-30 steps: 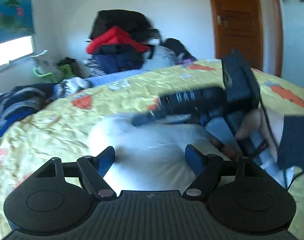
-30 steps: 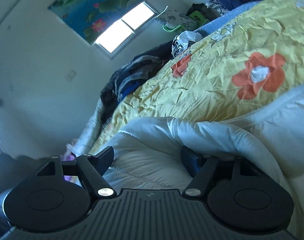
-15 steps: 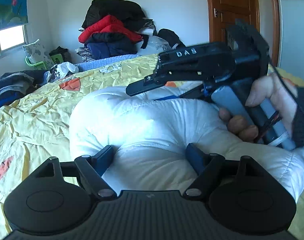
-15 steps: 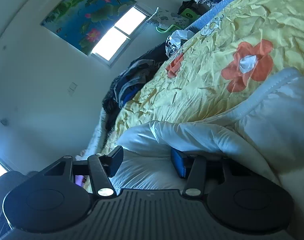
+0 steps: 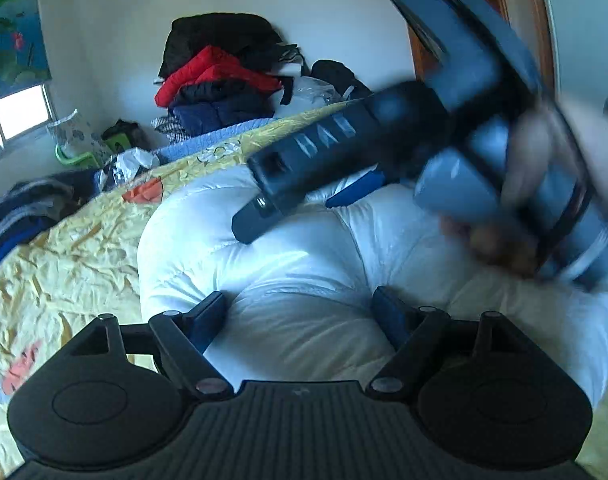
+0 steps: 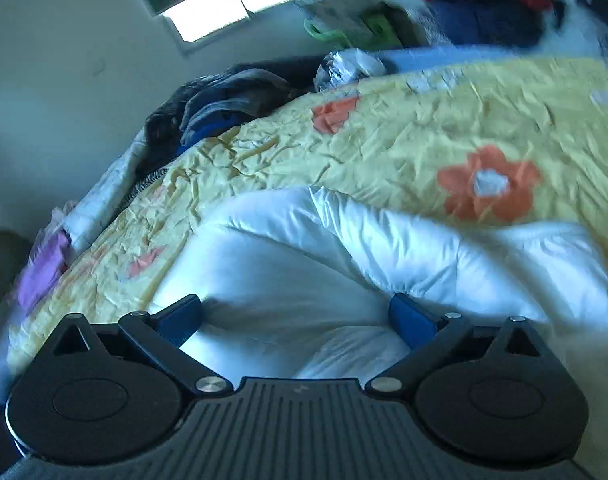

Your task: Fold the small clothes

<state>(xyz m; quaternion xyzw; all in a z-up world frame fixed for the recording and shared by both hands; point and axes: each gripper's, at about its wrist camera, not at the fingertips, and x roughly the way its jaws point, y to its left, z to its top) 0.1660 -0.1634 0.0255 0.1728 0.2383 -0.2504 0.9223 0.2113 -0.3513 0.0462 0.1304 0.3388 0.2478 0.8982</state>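
Room: bedroom, bed (image 6: 383,136) under a yellow flowered cover carrying the work; clothes pile (image 5: 220,80) sitting by the far wall.
Left jaws: left gripper (image 5: 300,312) standing spread, straddling a puffed bulge of the white padded garment (image 5: 288,264); fabric is lying between the fingers, pads not visibly squeezing it.
Right jaws: right gripper (image 6: 296,316) opening right now, fingers wide apart; white fabric is sitting between them but not pinched, so it looks like a release.
Garment: lying bunched on the near part of the bed, one layer rolling over another in a thick ridge (image 6: 383,232).
Done: at least one fold appears laid over, judging by the doubled layers.
Left: bundle is looking lumpy, not flat; likely needing pressing down and another fold, then setting aside.
Blur: right gripper is smearing in the left wrist view, detail unclear.
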